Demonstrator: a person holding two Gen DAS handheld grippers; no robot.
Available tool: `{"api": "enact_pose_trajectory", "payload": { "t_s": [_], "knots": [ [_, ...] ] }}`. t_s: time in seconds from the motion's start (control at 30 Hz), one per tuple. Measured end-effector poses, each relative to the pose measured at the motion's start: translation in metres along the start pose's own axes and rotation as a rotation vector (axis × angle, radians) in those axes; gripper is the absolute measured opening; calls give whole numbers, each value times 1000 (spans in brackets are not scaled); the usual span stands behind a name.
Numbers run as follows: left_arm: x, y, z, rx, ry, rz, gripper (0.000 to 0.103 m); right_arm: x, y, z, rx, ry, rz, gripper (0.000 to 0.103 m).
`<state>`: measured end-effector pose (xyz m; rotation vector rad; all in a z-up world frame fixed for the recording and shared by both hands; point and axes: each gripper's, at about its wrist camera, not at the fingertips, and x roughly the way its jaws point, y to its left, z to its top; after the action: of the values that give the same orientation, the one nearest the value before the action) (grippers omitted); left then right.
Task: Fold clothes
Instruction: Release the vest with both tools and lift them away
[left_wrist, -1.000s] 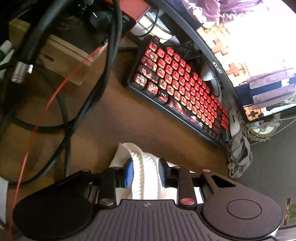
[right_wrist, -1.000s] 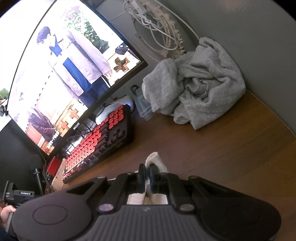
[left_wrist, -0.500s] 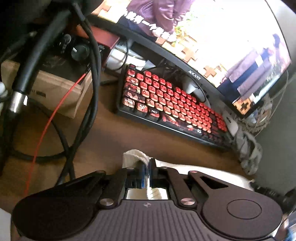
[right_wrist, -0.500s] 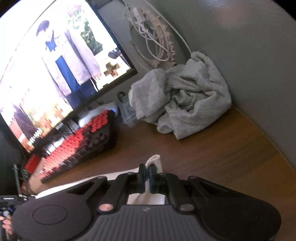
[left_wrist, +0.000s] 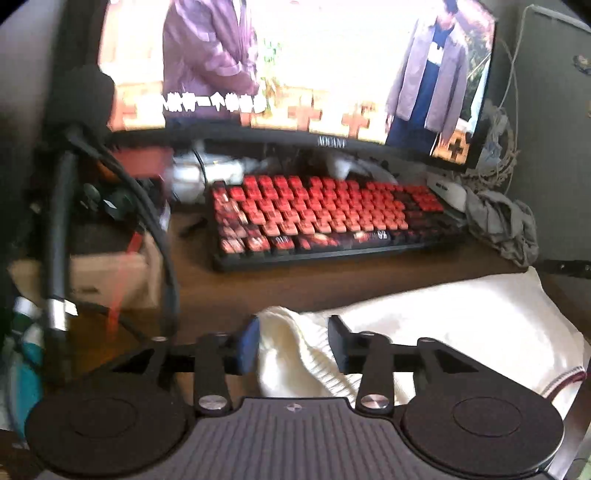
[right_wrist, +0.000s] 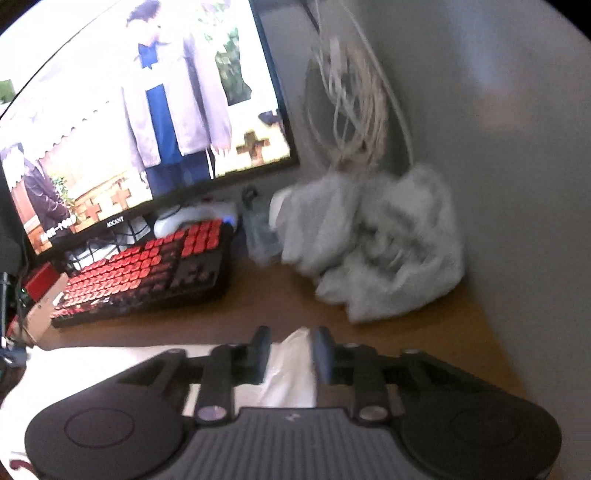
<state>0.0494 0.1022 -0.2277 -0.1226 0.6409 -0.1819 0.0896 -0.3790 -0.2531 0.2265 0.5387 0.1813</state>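
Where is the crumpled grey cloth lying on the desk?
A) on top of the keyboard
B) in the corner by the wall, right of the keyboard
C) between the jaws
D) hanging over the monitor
B: the grey cloth sits heaped against the wall, right of the red keyboard.

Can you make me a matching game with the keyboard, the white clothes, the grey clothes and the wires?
Things:
1. keyboard
2. white garment
3. grey garment
4. coiled cords

Descriptions:
A. crumpled in the desk corner by the wall
B. hanging on the wall beside the monitor
C. red keys, below the monitor
D. spread on the desk, between the open fingers of both grippers

Pairs: 1-C, 2-D, 3-A, 4-B
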Motion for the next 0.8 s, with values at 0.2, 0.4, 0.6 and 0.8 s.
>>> {"api": "enact_pose_trajectory", "payload": {
  "t_s": [0.2, 0.4, 0.6, 0.8],
  "knots": [
    [-38, -55, -10, 217, -93, -24, 38, -43, 50, -30, -204, -56, 73, 28],
    [-32, -130, -55, 441, -100, -135, 38, -60, 100, -90, -334, -56, 142, 28],
    [-30, -145, -93, 480, -98, -94, 39, -71, 102, -135, -315, -113, 86, 29],
    [-34, -140, -103, 390, -135, -71, 41, -79, 106, -155, -259, -213, 32, 31]
  ]
}}
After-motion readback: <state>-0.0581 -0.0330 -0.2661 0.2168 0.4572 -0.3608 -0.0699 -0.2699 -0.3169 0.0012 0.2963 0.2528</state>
